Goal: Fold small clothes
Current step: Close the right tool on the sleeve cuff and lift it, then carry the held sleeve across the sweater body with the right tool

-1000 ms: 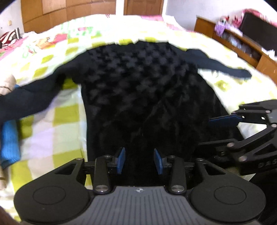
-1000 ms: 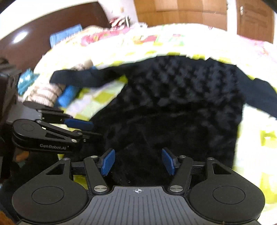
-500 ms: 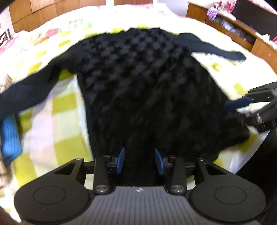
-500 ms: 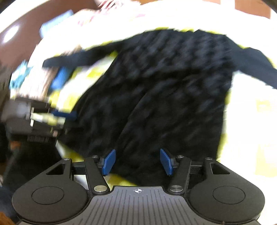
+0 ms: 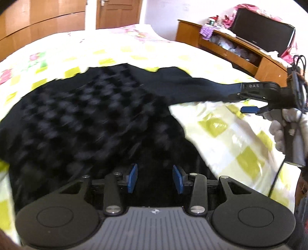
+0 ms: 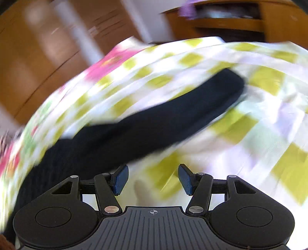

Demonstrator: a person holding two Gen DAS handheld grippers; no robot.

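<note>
A black knitted sweater (image 5: 92, 119) lies spread flat on the bed's yellow-checked sheet (image 5: 227, 134). Its right sleeve (image 5: 192, 86) stretches out toward the right. My left gripper (image 5: 155, 178) hovers open over the sweater's near hem, with nothing pressed between the blue pads. A white-gloved hand (image 5: 279, 132) holds my right gripper (image 5: 241, 99) open at the sleeve's cuff end. In the blurred right wrist view, the sleeve (image 6: 163, 123) runs diagonally from lower left to upper right. There the right gripper (image 6: 153, 179) is open over bare sheet, just right of the sleeve.
A wooden shelf unit (image 5: 227, 50) with a dark screen (image 5: 263, 34) stands beyond the bed's right side. Wooden wardrobes and a door (image 5: 119, 13) line the far wall. The bed's near right edge drops off by the gloved hand.
My right gripper has left the sweater's hem, swung out to the right sleeve's cuff and rolled. The left gripper shifted right along the hem; the blue cloth at the left is out of view.
</note>
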